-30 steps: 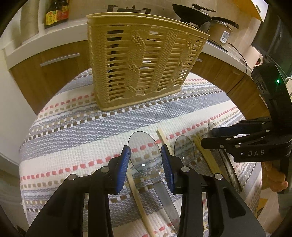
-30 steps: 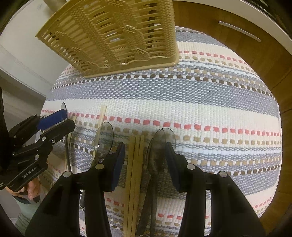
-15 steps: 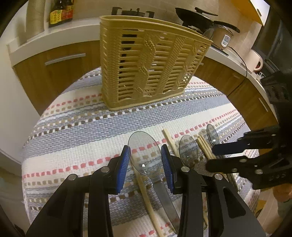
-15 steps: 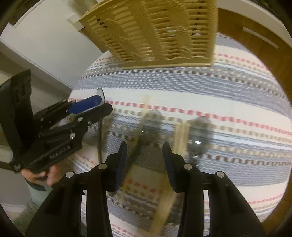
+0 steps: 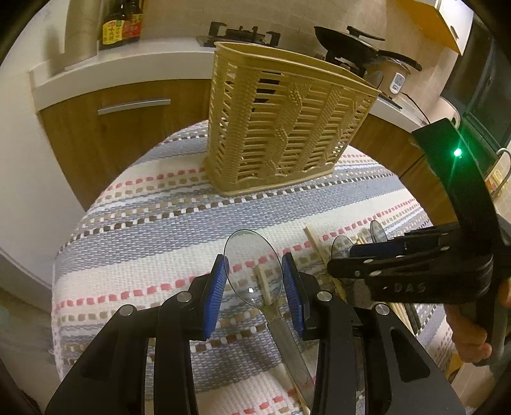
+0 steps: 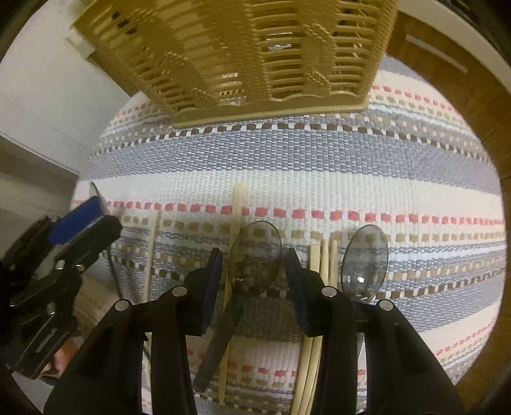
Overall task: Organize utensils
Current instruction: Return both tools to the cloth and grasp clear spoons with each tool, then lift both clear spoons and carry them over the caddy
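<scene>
In the left wrist view my left gripper (image 5: 254, 281) is shut on the bowl of a clear plastic spoon (image 5: 252, 265), held above the striped cloth (image 5: 159, 242). The tan slotted utensil basket (image 5: 287, 127) stands upright at the far side. In the right wrist view my right gripper (image 6: 254, 281) points down at the cloth, its jaws on either side of a second clear spoon (image 6: 255, 252); the pads are not pressing on it. A single chopstick (image 6: 238, 207) lies under that spoon. A chopstick bundle (image 6: 322, 265) and a third spoon (image 6: 364, 258) lie to its right.
Another chopstick (image 6: 153, 249) lies left of the right gripper, close to the left gripper (image 6: 102, 214). The basket (image 6: 255, 48) stands just beyond. Wooden cabinets (image 5: 127, 127) ring the round table, with bottles (image 5: 121, 22), a stove and a pan (image 5: 351, 41) on the counter behind.
The right gripper slid left from over the chopstick bundle and now straddles the spoon beside it. The left gripper drifted sideways with its spoon still held.
</scene>
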### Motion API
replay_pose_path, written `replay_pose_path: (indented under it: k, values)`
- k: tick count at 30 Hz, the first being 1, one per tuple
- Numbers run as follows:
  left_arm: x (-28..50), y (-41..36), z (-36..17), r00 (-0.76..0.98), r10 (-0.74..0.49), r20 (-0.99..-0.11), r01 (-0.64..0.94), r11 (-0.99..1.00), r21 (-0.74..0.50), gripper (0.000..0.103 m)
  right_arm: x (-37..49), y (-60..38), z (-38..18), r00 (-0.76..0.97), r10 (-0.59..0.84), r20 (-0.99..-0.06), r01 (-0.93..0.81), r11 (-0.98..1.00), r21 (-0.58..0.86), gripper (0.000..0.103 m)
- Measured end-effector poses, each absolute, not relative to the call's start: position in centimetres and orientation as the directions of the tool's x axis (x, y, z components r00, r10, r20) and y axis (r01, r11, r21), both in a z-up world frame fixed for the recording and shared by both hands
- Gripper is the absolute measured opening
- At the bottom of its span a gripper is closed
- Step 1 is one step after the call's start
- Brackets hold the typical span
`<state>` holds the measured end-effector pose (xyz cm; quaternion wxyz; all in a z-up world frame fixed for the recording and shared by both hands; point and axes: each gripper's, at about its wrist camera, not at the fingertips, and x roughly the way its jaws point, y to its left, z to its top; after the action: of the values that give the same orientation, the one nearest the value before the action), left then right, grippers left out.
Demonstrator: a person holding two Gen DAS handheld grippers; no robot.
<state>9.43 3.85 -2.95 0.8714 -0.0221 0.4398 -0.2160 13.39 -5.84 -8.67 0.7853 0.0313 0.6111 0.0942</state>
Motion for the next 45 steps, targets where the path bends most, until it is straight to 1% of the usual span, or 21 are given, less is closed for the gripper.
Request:
replay_pose_path:
  k: [4, 8, 11, 19, 24, 28, 34, 38, 42, 45]
  values:
    - [9.2, 4.0, -2.7, 0.525, -0.399, -0.752, 0.360, 0.904, -0.229, 0.034, 13.1, -2.7, -9.0, 0.255, 0.088, -0.963, -0.140, 0.989, 0.054, 0.039]
    - [9.0, 3.8, -2.6, 0.527, -0.401, -0.749, 0.364, 0.903, -0.227, 0.034, 12.6, -1.5, -9.3, 0.278, 0.041, -0.960, -0.165, 0.986, -0.006, 0.033]
    - [8.9, 3.7, -2.3, 0.532, -0.400, -0.747, 0.367, 0.903, -0.222, 0.034, 12.0, -1.3, -9.2, 0.285, 0.061, -0.957, -0.193, 0.981, 0.005, 0.031]
    - [8.4, 3.4, -0.8, 0.567, -0.411, -0.714, 0.377, 0.900, -0.218, 0.033, 9.5, -4.8, -6.6, 0.367, 0.171, -0.914, -0.246, 0.966, 0.082, 0.030]
    - [7.5, 3.1, 1.7, 0.617, -0.422, -0.664, 0.391, 0.897, -0.207, 0.033, 7.5, -7.0, -2.9, 0.473, 0.241, -0.847, -0.264, 0.957, 0.124, 0.030]
    - [7.1, 3.0, 5.0, 0.682, -0.426, -0.595, 0.396, 0.898, -0.189, 0.032, 6.4, -9.9, 1.1, 0.572, 0.282, -0.771, -0.271, 0.951, 0.146, 0.030]
    - [7.7, 2.8, 11.4, 0.780, -0.421, -0.462, 0.394, 0.905, -0.160, 0.032, 6.4, -12.6, 8.1, 0.737, 0.291, -0.610, -0.262, 0.955, 0.139, 0.030]
    - [8.7, 2.4, 14.3, 0.829, -0.397, -0.394, 0.378, 0.917, -0.129, 0.032, 7.1, -14.0, 12.2, 0.840, 0.244, -0.486, -0.222, 0.970, 0.103, 0.030]
    - [10.1, 1.4, 16.8, 0.875, -0.366, -0.316, 0.359, 0.930, -0.081, 0.032, 8.0, -15.1, 15.1, 0.913, 0.177, -0.366, -0.166, 0.984, 0.062, 0.030]
    - [11.4, 0.2, 17.6, 0.898, -0.339, -0.280, 0.345, 0.938, -0.031, 0.032, 9.5, -16.0, 16.3, 0.951, 0.130, -0.280, -0.120, 0.991, 0.051, 0.030]
